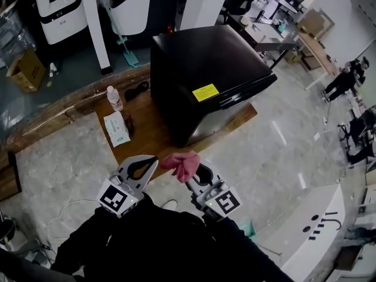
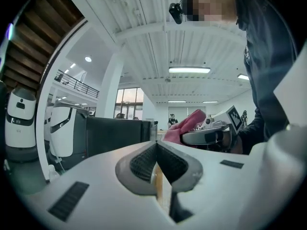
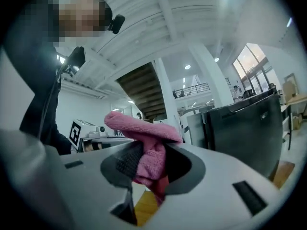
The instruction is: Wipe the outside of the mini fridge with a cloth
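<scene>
The black mini fridge (image 1: 205, 78) stands on a low wooden platform (image 1: 150, 131), with a yellow sticker on its top. It shows as a dark box in the left gripper view (image 2: 112, 133) and in the right gripper view (image 3: 244, 128). My right gripper (image 1: 189, 170) is shut on a pink cloth (image 1: 181, 163), which bunches up between the jaws (image 3: 148, 150). The cloth (image 2: 184, 126) is also in sight from the left gripper view. My left gripper (image 1: 143, 168) is shut with nothing in it, its pads meeting (image 2: 157, 162). Both grippers hang short of the fridge's front.
A water bottle (image 1: 114, 98) and a pack of wipes (image 1: 116, 128) lie on the platform left of the fridge. White robots (image 1: 59, 7) stand behind. Desks (image 1: 305, 40) and a person (image 1: 343, 78) are to the far right. A white cable (image 1: 64, 213) trails on the floor.
</scene>
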Available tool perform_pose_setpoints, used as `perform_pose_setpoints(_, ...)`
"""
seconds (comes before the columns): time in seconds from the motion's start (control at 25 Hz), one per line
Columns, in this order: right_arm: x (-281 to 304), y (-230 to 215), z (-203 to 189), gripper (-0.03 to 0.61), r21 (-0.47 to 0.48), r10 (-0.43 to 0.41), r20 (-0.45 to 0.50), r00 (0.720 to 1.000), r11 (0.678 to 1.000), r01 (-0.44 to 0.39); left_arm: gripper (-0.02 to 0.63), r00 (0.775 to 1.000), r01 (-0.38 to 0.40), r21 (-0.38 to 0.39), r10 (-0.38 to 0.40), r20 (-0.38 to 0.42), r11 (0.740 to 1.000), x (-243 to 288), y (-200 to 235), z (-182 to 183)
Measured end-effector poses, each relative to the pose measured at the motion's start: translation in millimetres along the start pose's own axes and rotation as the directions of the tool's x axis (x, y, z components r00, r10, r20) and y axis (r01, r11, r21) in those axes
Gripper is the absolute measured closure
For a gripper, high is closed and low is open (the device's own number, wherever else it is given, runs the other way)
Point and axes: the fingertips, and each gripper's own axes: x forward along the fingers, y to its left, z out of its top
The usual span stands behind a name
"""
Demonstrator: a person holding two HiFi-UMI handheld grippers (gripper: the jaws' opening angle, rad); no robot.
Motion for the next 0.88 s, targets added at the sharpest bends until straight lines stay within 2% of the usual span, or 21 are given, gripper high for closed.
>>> perform_pose_setpoints(0.28,-44.5,16.7,2.0,0.449,-0.021,0.01,0.016,1.0,1.0,-0.009,0.607,1.0,0.013,-0.001,-0.013,-0.005,1.0,-3.4,-53.4,-8.4)
perform_pose_setpoints(0.64,-46.7,26.1,19.8,0.449,-0.033,0.037,0.019,0.999,0.999,-0.036,0.607,1.0,-0.008,-0.007,0.008,-0.016,1.0,-8.9,-59.5,3.4)
perform_pose_setpoints(0.88,-42.4,10.7,-6.7,0.449,-0.054,0.031,0.018,0.999,0.998,-0.03,0.607,1.0,-0.003,-0.011,0.003,-0.022,1.0,-2.3,-55.8,-25.2)
